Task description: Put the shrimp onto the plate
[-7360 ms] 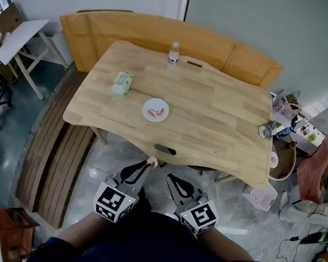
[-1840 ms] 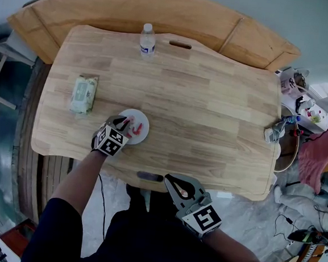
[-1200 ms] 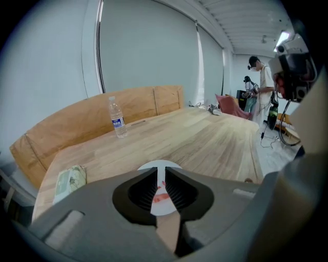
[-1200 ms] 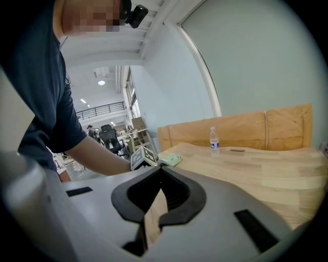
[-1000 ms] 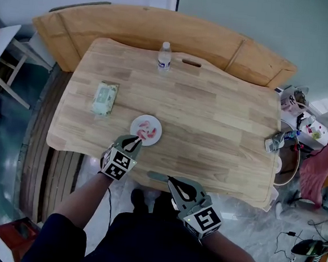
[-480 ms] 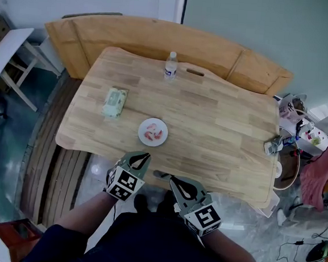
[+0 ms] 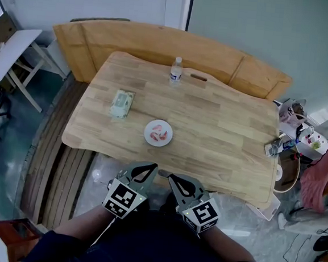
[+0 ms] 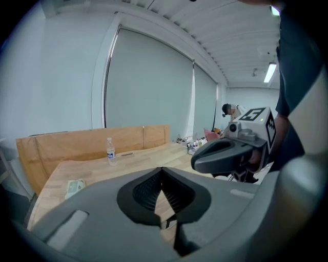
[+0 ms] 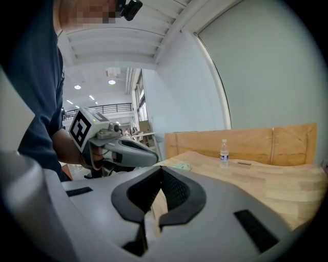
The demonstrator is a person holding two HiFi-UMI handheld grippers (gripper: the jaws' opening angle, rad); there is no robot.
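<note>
- A pack of wipes [image 7: 121, 104] lies flat near the left edge of the wooden counter [image 7: 226, 133], with open wood all round it.
- The left tool [image 7: 148, 168] is held off the counter's near edge, above the floor. Its jaws are pressed together with nothing between them.
- A small white plate [image 7: 149, 133] sits a little in from the near edge, ahead of both tools and apart from them. The shrimp [image 7: 162, 136] lie on it as pink-red pieces, too small to count.
- A water bottle [image 7: 176, 71] stands upright near the far edge, well apart from the plate.
- The right tool [image 7: 175, 180] is just beside the left one, also off the counter, its jaws closed and empty.
- The counter's right half is open wood. Small objects [image 7: 273, 147] at its right edge are hard to make out.
</note>
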